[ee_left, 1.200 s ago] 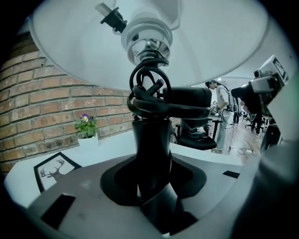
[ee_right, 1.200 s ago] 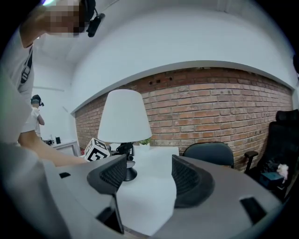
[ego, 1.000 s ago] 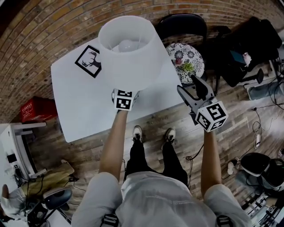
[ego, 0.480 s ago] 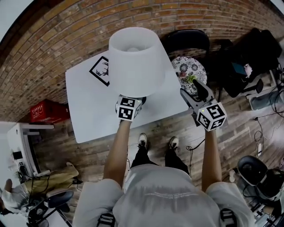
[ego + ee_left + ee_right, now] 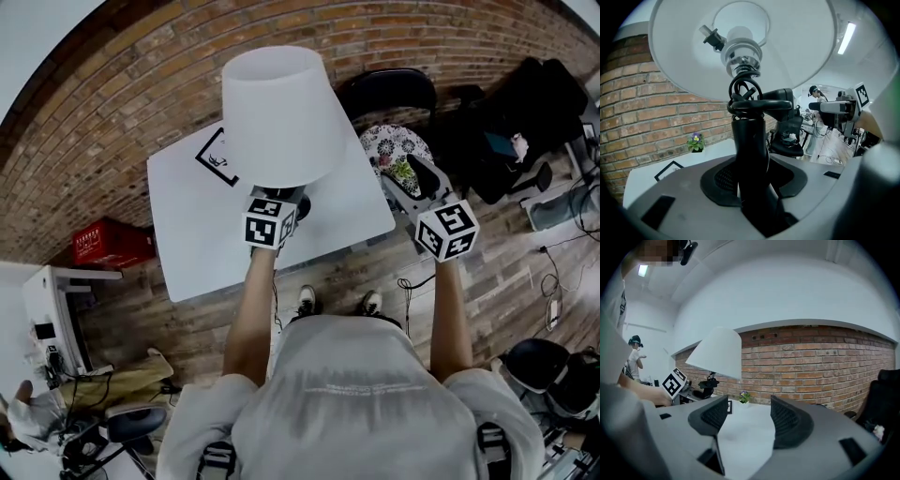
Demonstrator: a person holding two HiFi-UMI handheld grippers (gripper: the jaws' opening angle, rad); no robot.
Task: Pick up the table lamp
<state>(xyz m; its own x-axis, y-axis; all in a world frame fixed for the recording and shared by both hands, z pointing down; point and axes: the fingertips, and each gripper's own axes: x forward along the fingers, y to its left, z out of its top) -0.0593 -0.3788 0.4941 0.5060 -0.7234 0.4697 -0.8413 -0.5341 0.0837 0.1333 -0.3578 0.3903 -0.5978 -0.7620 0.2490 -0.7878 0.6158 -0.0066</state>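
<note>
You are holding the table lamp with the white cone-shaped shade and the black stem (image 5: 281,117) in your left hand-held gripper (image 5: 281,202). In the left gripper view its two jaws are pressing on the black stem (image 5: 750,140) from both sides, and the white shade (image 5: 787,47) is spreading wide above them, with the bulb socket and a coil of black cable just under it. In the head view the lamp is standing over the rear half of the white rectangular tabletop (image 5: 206,244); I cannot tell if its foot is touching the surface.

Your right hand-held gripper (image 5: 405,183) is hanging beside the right edge of the tabletop, well apart from the lamp. Its jaws are standing apart and are gripping nothing; between them only the white tabletop (image 5: 745,437) is showing.

A picture in a thin black square frame (image 5: 214,157) is lying on the tabletop just beside the shade, partly covered by it. A small potted plant with a purple flower (image 5: 744,397) is standing near the red brick wall (image 5: 811,371).
</note>
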